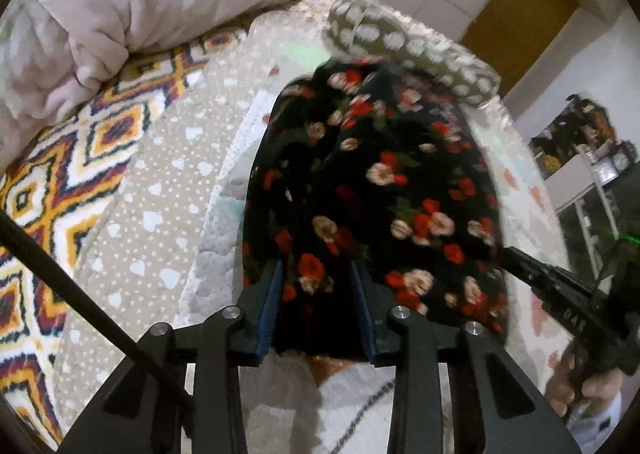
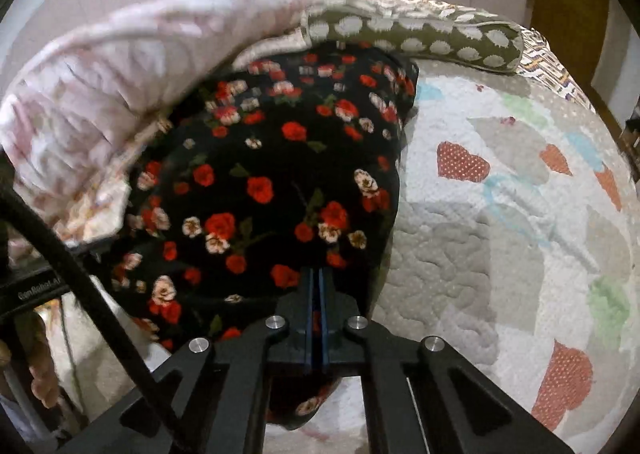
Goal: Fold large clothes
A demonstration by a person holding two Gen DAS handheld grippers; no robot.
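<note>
A black garment with red and cream flowers (image 1: 384, 189) lies lengthwise on the quilted bed, and also shows in the right wrist view (image 2: 272, 181). My left gripper (image 1: 318, 278) is at the garment's near edge. Its jaws stand apart with floral cloth lying between them, not pinched. My right gripper (image 2: 316, 278) is shut on the near right edge of the garment, with cloth hanging below the jaws. The right gripper also shows at the right edge of the left wrist view (image 1: 520, 258), held by a hand.
A pink crumpled duvet (image 1: 132, 1) lies at the far left of the bed. An olive pillow with white spots (image 2: 424, 35) lies beyond the garment. The patchwork quilt (image 2: 520, 213) spreads to the right. A patterned rug (image 1: 60, 181) covers the floor on the left.
</note>
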